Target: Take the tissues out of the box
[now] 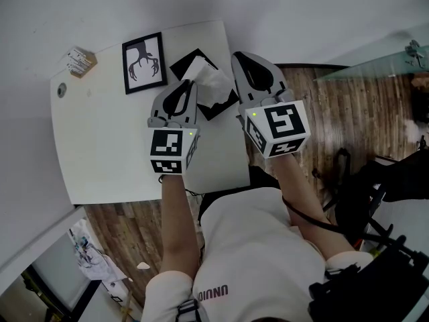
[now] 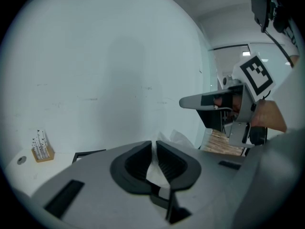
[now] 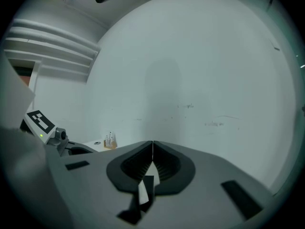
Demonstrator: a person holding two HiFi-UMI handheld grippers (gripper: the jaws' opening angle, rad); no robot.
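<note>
A black tissue box (image 1: 183, 64) lies on the white table (image 1: 107, 146) near its far right corner. A white tissue (image 1: 209, 79) stands up out of the box. My left gripper (image 1: 186, 83) is over the box, shut on that tissue. In the left gripper view the tissue (image 2: 153, 168) shows white between the nearly closed jaws of my left gripper (image 2: 154, 143), and more of it puffs out beyond them. My right gripper (image 1: 240, 56) hovers just right of the box, shut and holding nothing. The tips of my right gripper (image 3: 152, 143) touch in its own view, facing a bare wall.
A framed antler picture (image 1: 143, 62) lies left of the box. A small wooden holder (image 1: 80, 61) sits at the far left corner, with a round grommet (image 1: 62, 90) near it. The table's right edge runs close by the right gripper. Black gear (image 1: 375, 200) stands on the wooden floor.
</note>
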